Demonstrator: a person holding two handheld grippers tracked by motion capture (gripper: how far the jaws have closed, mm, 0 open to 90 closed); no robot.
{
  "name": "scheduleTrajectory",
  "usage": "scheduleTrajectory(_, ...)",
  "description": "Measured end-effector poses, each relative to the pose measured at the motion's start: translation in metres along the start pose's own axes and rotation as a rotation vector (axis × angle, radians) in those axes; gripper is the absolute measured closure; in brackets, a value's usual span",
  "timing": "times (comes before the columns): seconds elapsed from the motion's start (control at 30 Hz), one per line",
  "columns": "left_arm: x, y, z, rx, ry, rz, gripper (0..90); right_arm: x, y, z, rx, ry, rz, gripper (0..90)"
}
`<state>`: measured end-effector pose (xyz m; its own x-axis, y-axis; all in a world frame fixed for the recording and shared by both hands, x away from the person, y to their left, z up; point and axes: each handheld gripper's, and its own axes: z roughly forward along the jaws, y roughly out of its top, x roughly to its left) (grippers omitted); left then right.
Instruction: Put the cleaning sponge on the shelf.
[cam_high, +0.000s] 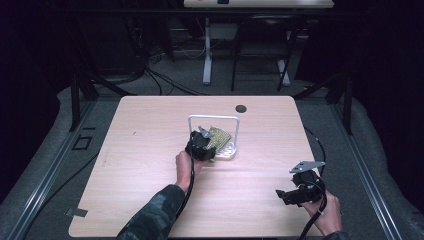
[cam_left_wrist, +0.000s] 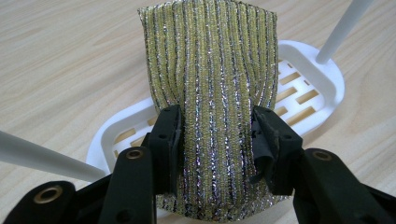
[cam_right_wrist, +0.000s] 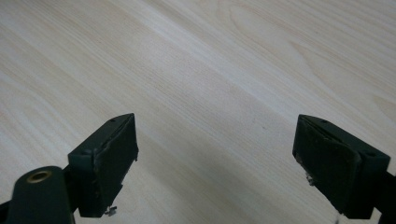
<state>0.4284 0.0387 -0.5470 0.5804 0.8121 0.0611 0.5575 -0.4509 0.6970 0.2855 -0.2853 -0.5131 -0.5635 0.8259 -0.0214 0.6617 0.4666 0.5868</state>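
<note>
A glittery gold-and-silver striped scouring sponge (cam_left_wrist: 212, 93) is pinched between the black jaws of my left gripper (cam_left_wrist: 215, 135), which is shut on it. The sponge (cam_high: 218, 136) hangs just above a white slotted soap tray (cam_left_wrist: 313, 79) with a white wire handle (cam_high: 214, 118) arching over it, near the table's middle. My left gripper (cam_high: 206, 141) sits at the tray's left end. Near the table's front right corner, my right gripper (cam_high: 281, 194) is held open over bare wood, with nothing between its pads (cam_right_wrist: 114, 154).
The light wooden table (cam_high: 150, 150) has a dark round hole (cam_high: 241, 108) near its far edge. Cables trail from both grippers toward the front edge. Beyond the table stand desk legs and a chair frame on a grey floor.
</note>
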Motion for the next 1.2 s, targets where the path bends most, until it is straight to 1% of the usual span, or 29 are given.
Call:
scheduleTrajectory(0.13, 0.000, 0.000, 0.000, 0.005, 0.001, 0.002, 51.6, 0.000, 0.000, -0.001, 0.002, 0.001, 0.001, 13.3)
scheduleTrajectory(0.27, -0.003, 0.000, 0.000, 0.003, 0.007, -0.010, 44.9, 0.000, 0.000, -0.001, -0.003, 0.000, 0.005, 13.3)
scheduleTrajectory(0.37, -0.004, 0.000, -0.001, 0.006, 0.010, -0.008, 40.4, 0.000, 0.000, -0.001, -0.005, -0.001, 0.004, 13.4)
scheduleTrajectory(0.47, -0.005, 0.001, -0.002, 0.001, 0.014, -0.001, 39.1, -0.001, 0.000, -0.002, -0.005, -0.005, 0.001, 13.4)
scheduleTrajectory(0.6, -0.005, 0.002, -0.004, 0.002, 0.001, 0.003, 35.7, -0.001, 0.000, -0.002, -0.006, -0.007, 0.000, 13.4)
scheduleTrajectory(0.8, -0.006, 0.003, -0.008, -0.008, -0.006, 0.010, 27.9, 0.000, -0.001, -0.002, -0.006, -0.006, 0.006, 13.3)
scheduleTrajectory(0.83, -0.006, 0.004, -0.009, -0.012, -0.009, 0.010, 24.9, 0.000, -0.001, -0.003, -0.007, -0.007, 0.008, 13.3)
scheduleTrajectory(0.87, -0.006, 0.004, -0.010, -0.017, -0.022, 0.009, 24.9, 0.000, -0.001, -0.003, -0.007, -0.007, 0.008, 13.3)
scheduleTrajectory(0.93, -0.007, 0.005, -0.012, -0.024, -0.033, 0.016, 19.1, 0.000, -0.001, -0.003, -0.007, -0.008, 0.007, 13.3)
scheduleTrajectory(1.0, -0.008, 0.007, -0.016, -0.030, -0.044, 0.021, 15.3, 0.000, -0.001, -0.003, -0.007, -0.008, 0.007, 13.3)
scheduleTrajectory(1.03, -0.010, 0.009, -0.021, -0.035, -0.044, 0.032, 15.2, 0.000, -0.001, -0.003, -0.008, -0.009, 0.008, 13.3)
scheduleTrajectory(1.07, -0.010, 0.009, -0.021, -0.035, -0.044, 0.032, 15.0, 0.000, -0.001, -0.003, -0.008, -0.009, 0.008, 13.3)
scheduleTrajectory(1.1, -0.010, 0.010, -0.024, -0.037, -0.053, 0.038, 15.0, 0.000, -0.001, -0.003, -0.008, -0.009, 0.009, 13.3)
scheduleTrajectory(1.2, -0.012, 0.013, -0.032, -0.044, -0.058, 0.057, 13.7, 0.000, -0.001, -0.004, -0.006, -0.007, 0.010, 13.3)
